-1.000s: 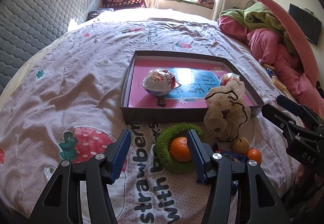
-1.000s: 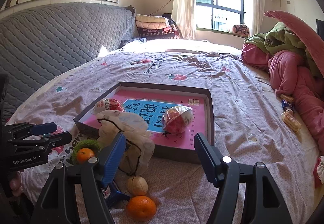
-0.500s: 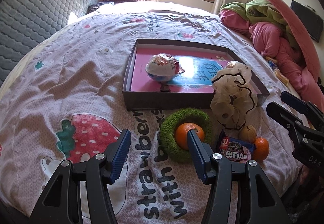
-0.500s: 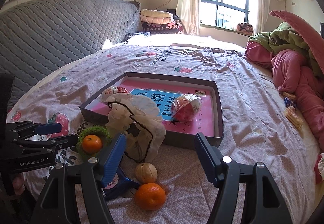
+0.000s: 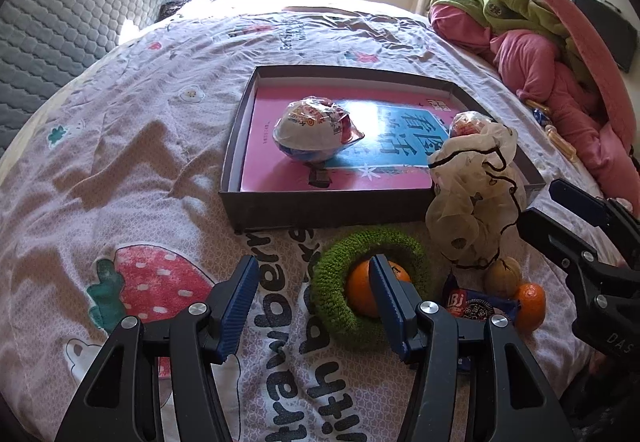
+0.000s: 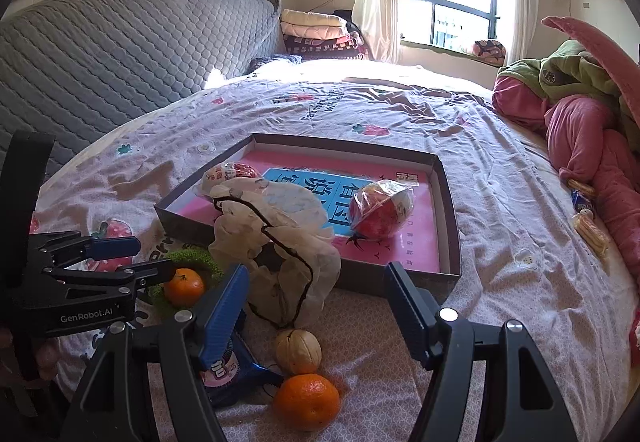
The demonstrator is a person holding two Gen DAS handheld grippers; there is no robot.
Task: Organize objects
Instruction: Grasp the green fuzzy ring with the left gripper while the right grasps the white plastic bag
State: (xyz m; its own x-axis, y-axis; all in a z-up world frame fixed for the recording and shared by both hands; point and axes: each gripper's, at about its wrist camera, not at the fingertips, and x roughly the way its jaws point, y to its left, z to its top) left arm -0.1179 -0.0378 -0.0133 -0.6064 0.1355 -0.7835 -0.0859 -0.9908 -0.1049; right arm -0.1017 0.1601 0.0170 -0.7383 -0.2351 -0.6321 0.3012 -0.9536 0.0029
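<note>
One shallow dark cardboard box tray [image 5: 320, 208] sits on the strawberry-print bedsheet [image 5: 132, 146], lined with one pink-and-blue printed sheet [image 5: 392, 146]. Inside it lie two round snacks sealed in clear plastic wrap: one white-and-red one [image 5: 314, 130] near the middle and a second [image 5: 466, 124] at the tray's right side in the left wrist view, partly hidden behind one crumpled cream gauze pouch with a black drawstring [image 5: 476, 202] that leans against the tray's near wall. In front of the tray there are two small oranges: one orange [image 5: 366, 292] sits inside the single green knitted ring [image 5: 344, 302], the other orange [image 6: 306, 401] lies loose on the sheet. Just beside the loose orange are one tan walnut [image 6: 298, 351] and one blue snack packet with a pink label [image 6: 228, 370]. The left gripper [image 5: 310, 300] hangs low over the sheet with its blue-padded jaws spread and nothing between them; its right finger crosses in front of the ringed orange, and contact cannot be told. The right gripper [image 6: 316, 312] also has its jaws spread wide and empty, above the walnut and the pouch's lower edge. A pile of pink and green bedding [image 6: 580, 122] lies at the bed's right side.
</note>
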